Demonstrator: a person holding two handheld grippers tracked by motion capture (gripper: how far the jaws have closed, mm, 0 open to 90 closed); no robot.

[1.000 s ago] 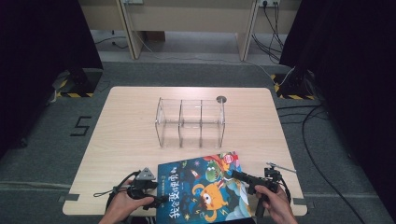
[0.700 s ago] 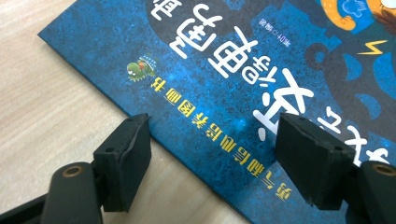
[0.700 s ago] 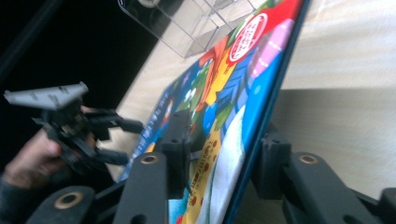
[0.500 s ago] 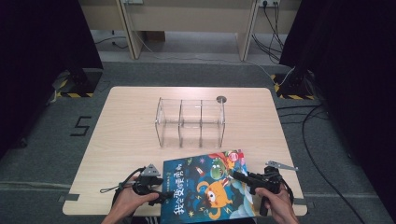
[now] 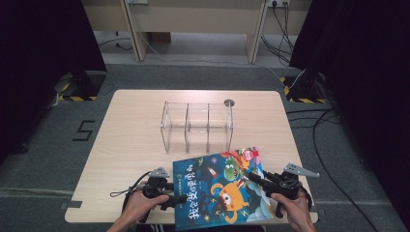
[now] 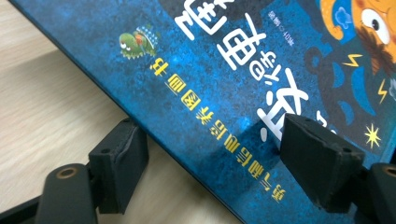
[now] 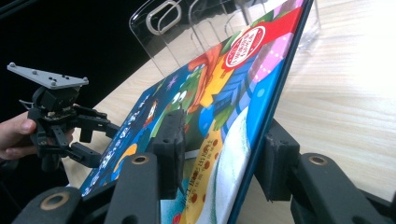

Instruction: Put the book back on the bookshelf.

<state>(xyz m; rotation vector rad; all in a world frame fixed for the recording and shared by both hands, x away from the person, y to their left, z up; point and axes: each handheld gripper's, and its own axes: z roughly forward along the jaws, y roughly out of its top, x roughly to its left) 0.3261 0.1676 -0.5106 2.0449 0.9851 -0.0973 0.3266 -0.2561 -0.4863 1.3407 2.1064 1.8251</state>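
Just in front of the clear acrylic three-bay rack point(image 5: 197, 126), the blue cartoon-cover picture book point(image 5: 220, 189) is tilted between the left gripper point(image 5: 180, 198) and right gripper point(image 5: 252, 178), whose jaws, just now opening, straddle its edges without visibly clamping.

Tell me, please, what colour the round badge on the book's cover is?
Red with white lettering, on the book; right gripper view.

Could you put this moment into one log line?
left gripper: jaws just opening, astride picture book | right gripper: same | clear rack: empty
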